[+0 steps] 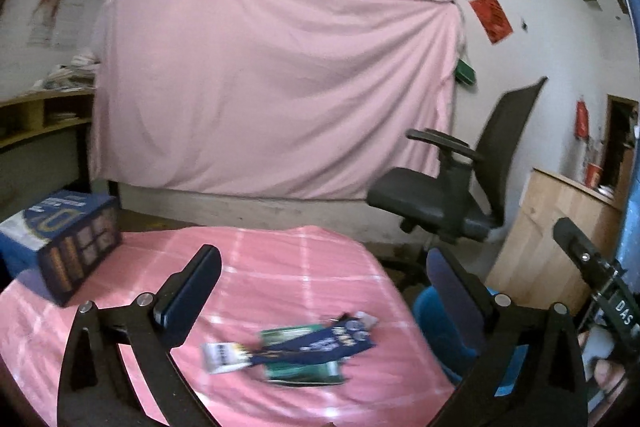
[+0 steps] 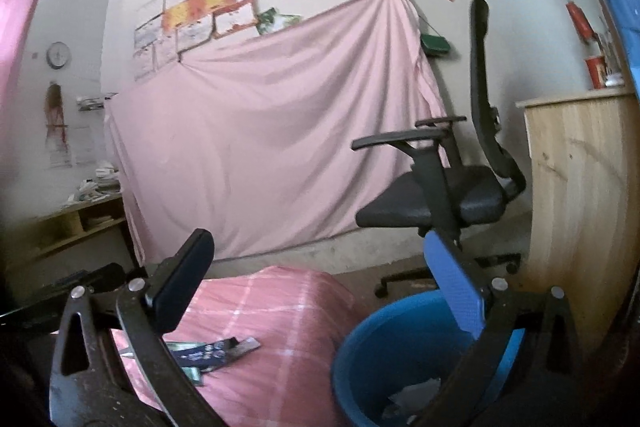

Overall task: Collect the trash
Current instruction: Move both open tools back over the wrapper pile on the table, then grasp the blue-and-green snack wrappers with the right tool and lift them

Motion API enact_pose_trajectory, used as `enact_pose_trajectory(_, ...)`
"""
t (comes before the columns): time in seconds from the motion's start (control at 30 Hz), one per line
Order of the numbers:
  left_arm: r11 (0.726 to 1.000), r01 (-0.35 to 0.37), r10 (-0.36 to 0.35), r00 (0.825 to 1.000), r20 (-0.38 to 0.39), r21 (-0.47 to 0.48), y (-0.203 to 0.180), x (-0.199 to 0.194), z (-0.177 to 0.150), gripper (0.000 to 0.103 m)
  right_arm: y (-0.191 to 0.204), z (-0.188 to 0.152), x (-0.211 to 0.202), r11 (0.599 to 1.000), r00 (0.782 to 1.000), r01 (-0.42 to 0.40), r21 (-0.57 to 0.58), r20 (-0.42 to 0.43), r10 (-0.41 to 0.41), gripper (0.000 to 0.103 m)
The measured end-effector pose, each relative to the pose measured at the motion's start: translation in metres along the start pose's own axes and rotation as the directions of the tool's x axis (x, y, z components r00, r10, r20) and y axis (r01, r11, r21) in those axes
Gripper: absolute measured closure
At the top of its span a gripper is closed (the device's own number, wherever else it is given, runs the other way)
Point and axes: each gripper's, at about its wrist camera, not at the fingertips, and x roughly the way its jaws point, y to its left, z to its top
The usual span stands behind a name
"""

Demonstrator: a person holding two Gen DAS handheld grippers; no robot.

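Left wrist view: the left tool (image 1: 320, 275) is spread wide, nothing between its jaws, held above the desk (image 1: 280, 259) with its pink checked cloth. Wrappers lie in a loose pile near the desk's front edge: a dark blue wrapper (image 1: 320, 341) across a green packet (image 1: 304, 355), with a white wrapper (image 1: 222, 357) touching at the left end. A blue box (image 1: 60, 243) sits at the far left of the desk, well apart from the pile. Part of the right tool's body shows at the frame's right edge.

Right wrist view: the right tool (image 2: 324, 275) is also wide and empty, pointed level, with the blue bin (image 2: 360, 351) just below and right of it, beside the desk. Crumpled white scraps (image 2: 416, 397) are already in the bin. An office chair (image 2: 440, 195) stands behind the bin.

Judged step: some trash is in and the next grasp on the pile is pending. Advice:
- The top dark blue wrapper is best taken first, since it overlaps the others.
- A low, flat approach is advised; thin foil is likely to slide on cloth.
- The cloth should not be pinched along with the wrapper.
- The jaws should be opened only once the tool is over the bin mouth, as light pieces may drift.
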Motion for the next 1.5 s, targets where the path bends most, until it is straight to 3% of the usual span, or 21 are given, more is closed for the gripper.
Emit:
enact_pose_trajectory(0.23, 0.997, -0.071, 0.072, 0.997, 0.033, -0.037, 0.040, -0.023, -0.007, 0.002, 0.026, -0.004, -0.008, 0.999, 0.999, -0.042, -0.033, 0.008, 0.042, 0.000)
enact_pose_trajectory(0.6, 0.991, -0.120, 0.122, 0.992, 0.032, -0.054, 0.082, -0.036, -0.018, 0.002, 0.064, -0.015, -0.001, 0.992, 0.996, -0.092, -0.088, -0.030, 0.089, 0.000)
enact_pose_trajectory(0.77, 0.991, -0.131, 0.132, 0.991, 0.028, -0.034, 0.094, -0.034, -0.023, 0.002, 0.078, -0.025, 0.016, 0.986, 0.990, -0.116, -0.120, -0.091, 0.106, 0.000)
enact_pose_trajectory(0.97, 0.992, -0.125, 0.124, 0.991, -0.047, -0.020, 0.111, -0.019, -0.031, 0.002, 0.090, -0.039, 0.042, 0.984, 0.977, -0.120, -0.133, -0.190, 0.094, 0.000)
enact_pose_trajectory(1.07, 0.995, -0.102, 0.099, 0.990, -0.102, -0.017, 0.118, -0.009, -0.034, 0.002, 0.094, -0.050, 0.061, 0.984, 0.958, -0.112, -0.137, -0.279, 0.070, 0.000)
enact_pose_trajectory(1.2, 0.996, -0.089, 0.088, 0.982, -0.167, 0.000, 0.122, 0.002, -0.039, 0.002, 0.095, -0.067, 0.084, 0.985, 0.913, -0.099, -0.140, -0.405, 0.034, 0.000)
enact_pose_trajectory(1.5, 0.996, -0.092, 0.084, 0.956, -0.281, -0.018, 0.128, 0.020, -0.046, 0.002, 0.081, -0.093, 0.125, 0.992, 0.787, -0.115, -0.053, -0.614, 0.059, 0.000)
